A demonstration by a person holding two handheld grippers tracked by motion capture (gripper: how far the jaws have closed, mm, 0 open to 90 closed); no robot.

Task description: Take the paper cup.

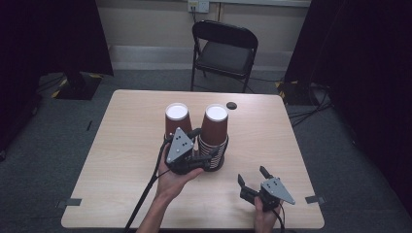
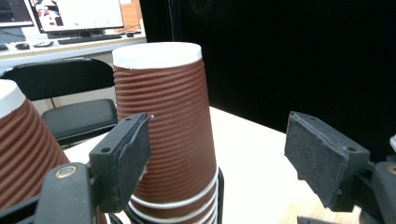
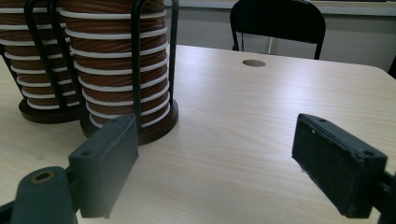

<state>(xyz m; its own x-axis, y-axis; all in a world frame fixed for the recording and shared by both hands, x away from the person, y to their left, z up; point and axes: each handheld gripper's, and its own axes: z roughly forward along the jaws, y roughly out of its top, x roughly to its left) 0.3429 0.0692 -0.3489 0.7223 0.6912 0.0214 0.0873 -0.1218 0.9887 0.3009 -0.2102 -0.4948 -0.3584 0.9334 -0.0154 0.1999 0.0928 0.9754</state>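
We find no readable text, label, brand or number anywhere. The monitor (image 2: 77,14) behind the table shows a lit window, but its content is too small and blurred for us to read. The ribbed brown cups (image 2: 166,126) are unprinted.

The left gripper (image 1: 203,154) hides the foot of the right cup stack (image 1: 214,133); the frame's left edge crops the left cup stack (image 2: 21,144).
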